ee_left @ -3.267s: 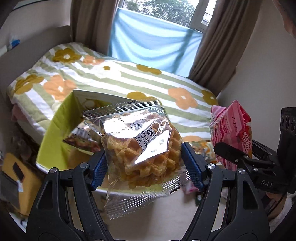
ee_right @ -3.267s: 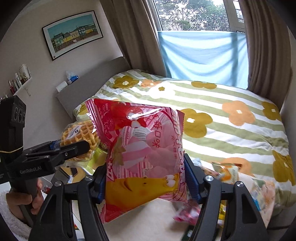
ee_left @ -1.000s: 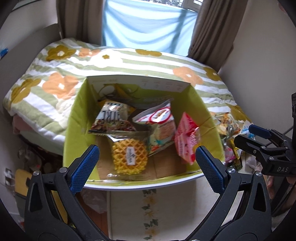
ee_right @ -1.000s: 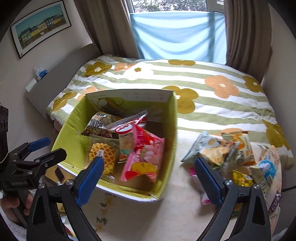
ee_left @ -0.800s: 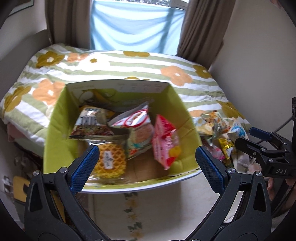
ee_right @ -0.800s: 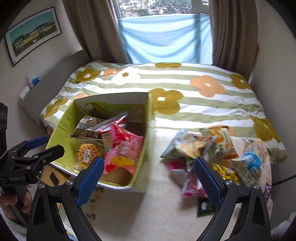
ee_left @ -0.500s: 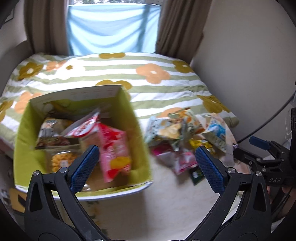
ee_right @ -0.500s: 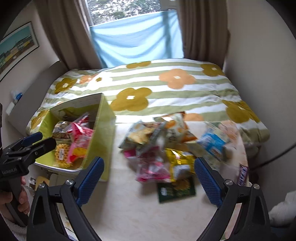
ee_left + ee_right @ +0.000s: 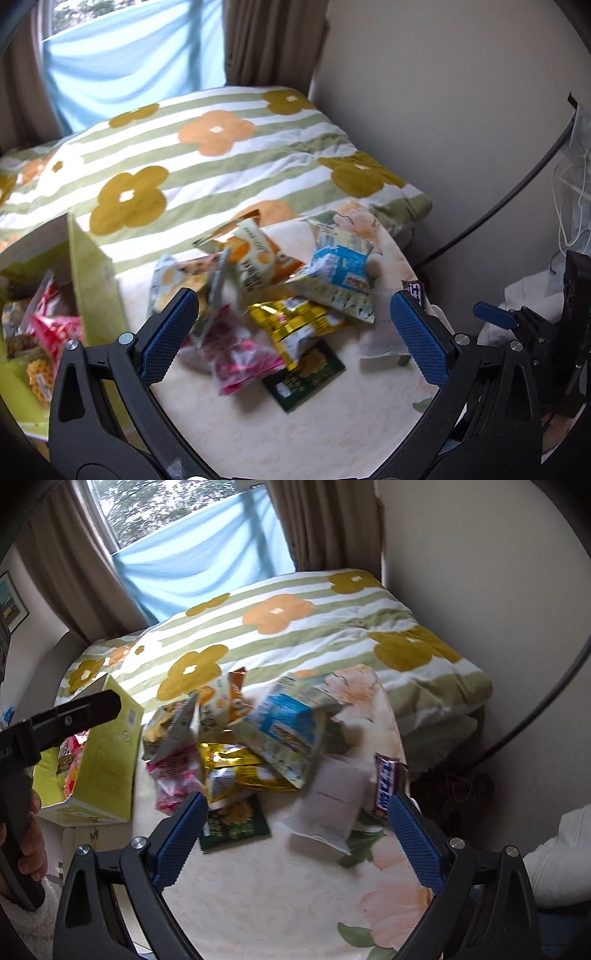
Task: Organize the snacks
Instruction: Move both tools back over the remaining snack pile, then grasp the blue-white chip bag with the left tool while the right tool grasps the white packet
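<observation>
Both claws hang wide open and empty above a cream floral table (image 9: 295,435): the left gripper (image 9: 295,339), its blue pads spread well apart, frames a loose heap of snack packets, and the right gripper (image 9: 295,834) does the same from its own view. At far left, a lime-green box (image 9: 92,295) stands on the table, cut off by the frame edge in the left wrist view; a red-and-pink packet (image 9: 55,328) and a waffle (image 9: 38,373) show inside it, the rest of its contents hidden behind its wall. Just right of the box lies the heap: a pink packet (image 9: 236,358), smeared by motion blur, a gold foil packet (image 9: 295,321) touching it, and a dark green packet (image 9: 306,376) lying flat at the near edge of the pile. Behind these lean a silver-edged bag (image 9: 181,277) and an orange-and-white bag (image 9: 255,258), their print too blurred to read. Farther right sits a blue-and-cream bag (image 9: 336,273), tilted against the gold one. A white sachet (image 9: 332,805) lies near it, blurred, and a purple bar (image 9: 388,779) rests at the table's right edge, half hidden behind the right gripper's pad. In the right wrist view a hand (image 9: 29,842) holds the left gripper's handle at far left. A flowered, green-striped bedspread (image 9: 295,627) fills the background below a window.
</observation>
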Action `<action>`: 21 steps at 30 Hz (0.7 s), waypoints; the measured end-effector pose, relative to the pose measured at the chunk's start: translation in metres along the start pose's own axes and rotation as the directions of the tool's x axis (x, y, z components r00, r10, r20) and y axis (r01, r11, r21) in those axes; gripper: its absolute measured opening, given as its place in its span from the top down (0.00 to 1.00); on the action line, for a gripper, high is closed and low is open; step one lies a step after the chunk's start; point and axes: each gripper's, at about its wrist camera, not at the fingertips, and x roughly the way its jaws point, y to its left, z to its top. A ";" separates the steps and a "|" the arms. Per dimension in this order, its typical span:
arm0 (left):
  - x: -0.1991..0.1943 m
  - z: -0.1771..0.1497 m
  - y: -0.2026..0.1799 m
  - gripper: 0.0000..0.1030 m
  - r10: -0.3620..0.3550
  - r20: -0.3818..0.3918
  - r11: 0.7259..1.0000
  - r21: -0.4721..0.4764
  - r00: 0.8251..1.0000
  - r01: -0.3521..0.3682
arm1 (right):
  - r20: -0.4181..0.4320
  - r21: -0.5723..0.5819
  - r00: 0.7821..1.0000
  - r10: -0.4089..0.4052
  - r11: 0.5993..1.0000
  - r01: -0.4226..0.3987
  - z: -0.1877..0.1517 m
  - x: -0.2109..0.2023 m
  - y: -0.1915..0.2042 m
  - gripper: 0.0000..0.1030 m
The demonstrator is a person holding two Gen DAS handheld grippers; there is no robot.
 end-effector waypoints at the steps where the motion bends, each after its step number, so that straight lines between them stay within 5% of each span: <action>1: 0.009 0.003 -0.007 0.01 0.002 -0.012 1.000 0.017 1.000 -0.002 | -0.004 0.010 1.000 0.000 1.000 0.000 -0.001 0.003 -0.006 0.06; 17: 0.155 0.031 -0.066 0.01 -0.019 -0.248 0.965 0.249 0.969 0.083 | -0.093 0.204 0.995 -0.027 0.978 0.046 -0.019 0.069 -0.035 0.06; 21: 0.179 0.030 -0.064 0.08 -0.006 -0.292 0.962 0.258 0.957 0.085 | -0.107 0.233 0.993 -0.048 0.970 0.072 -0.024 0.082 -0.029 0.06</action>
